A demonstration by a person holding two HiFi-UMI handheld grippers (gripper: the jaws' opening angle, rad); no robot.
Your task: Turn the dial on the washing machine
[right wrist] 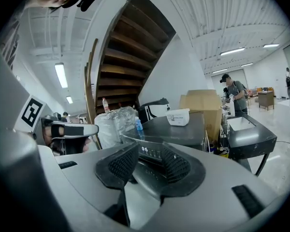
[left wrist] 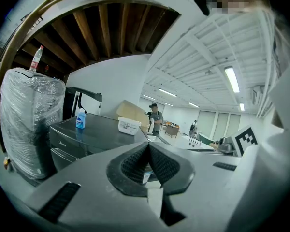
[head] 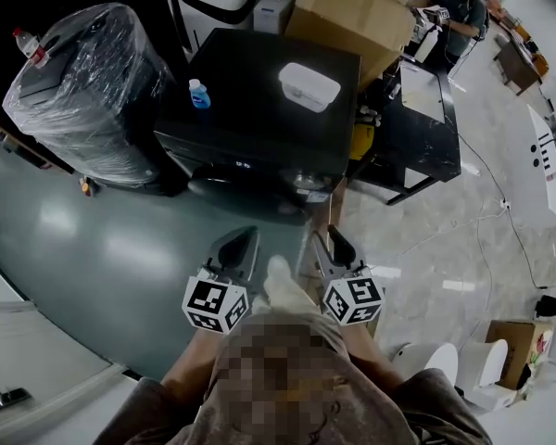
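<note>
The dark grey box-shaped washing machine [head: 259,109] is seen from above in the head view, standing ahead of both grippers and apart from them. Its flat top is glossy and reflects the room. On the front control strip a small lit display [head: 242,166] is noted. To the right of it sits the round silver dial [head: 308,182], near the right end of the strip. The dial's setting cannot be read. The left gripper [head: 248,237] is held low in front of the machine, and its black ribbed fingers [left wrist: 133,166] are brought together at the tips with nothing between them. The right gripper [head: 334,241] is held beside it, roughly in line with the dial. Its fingers [right wrist: 118,166] are parted, and only the machine's display strip is seen through the gap, well beyond the pads, so nothing is gripped. A white rectangular plastic container [head: 309,86] with its lid on is set towards the right rear of the machine's top. Its contents are hidden. A small blue bottle with a white cap [head: 199,94] stands upright near the left edge of the same top. Left of the machine, a bulky object wrapped in clear plastic film [head: 88,91] is recorded, with a clear red-capped bottle [head: 28,43] on top of it. Behind the machine, closed brown cardboard boxes [head: 352,7] are stacked. A black table [head: 426,142] stands to the right, and a person in a dark cap [head: 463,17] is seen beyond it.
</note>
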